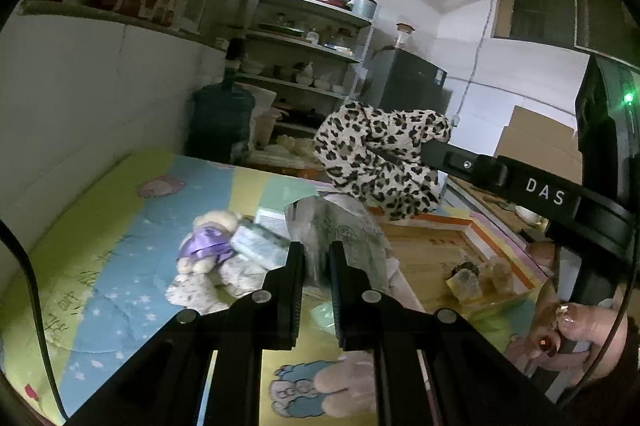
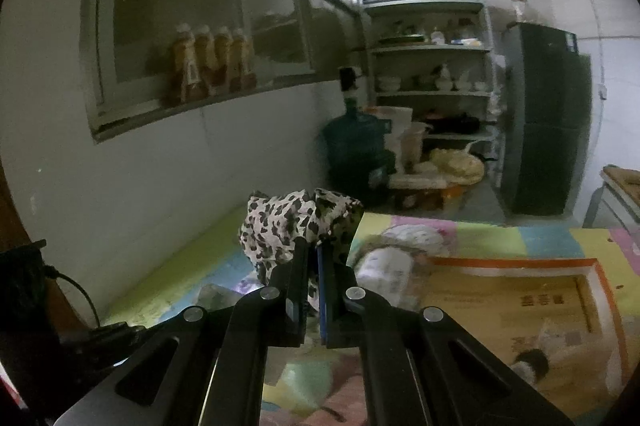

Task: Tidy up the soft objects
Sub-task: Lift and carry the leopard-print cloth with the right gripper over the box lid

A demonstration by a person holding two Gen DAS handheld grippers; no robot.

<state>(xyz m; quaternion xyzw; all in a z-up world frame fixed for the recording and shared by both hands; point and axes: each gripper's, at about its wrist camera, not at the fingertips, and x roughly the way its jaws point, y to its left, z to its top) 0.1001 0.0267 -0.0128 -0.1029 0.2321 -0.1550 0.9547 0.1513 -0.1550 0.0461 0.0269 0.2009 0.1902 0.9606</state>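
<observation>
My left gripper [image 1: 316, 248] is shut on a clear crinkled plastic bag [image 1: 340, 230] and holds it above the colourful play mat [image 1: 100, 246]. My right gripper [image 2: 314, 246] is shut on a leopard-print cloth [image 2: 288, 222] held in the air; the cloth also shows in the left wrist view [image 1: 380, 154], hanging from the right gripper's fingers [image 1: 452, 156]. A plush bear in a purple dress [image 1: 208, 250] lies on the mat beside a pale blue soft pack [image 1: 256, 246], left of my left gripper.
An open cardboard box [image 1: 436, 254] with small wrapped items lies on the mat to the right; it also shows in the right wrist view [image 2: 520, 306]. A water jug [image 1: 220, 122], a shelf rack [image 1: 304, 58] and a dark fridge [image 2: 548, 118] stand behind. Wall at left.
</observation>
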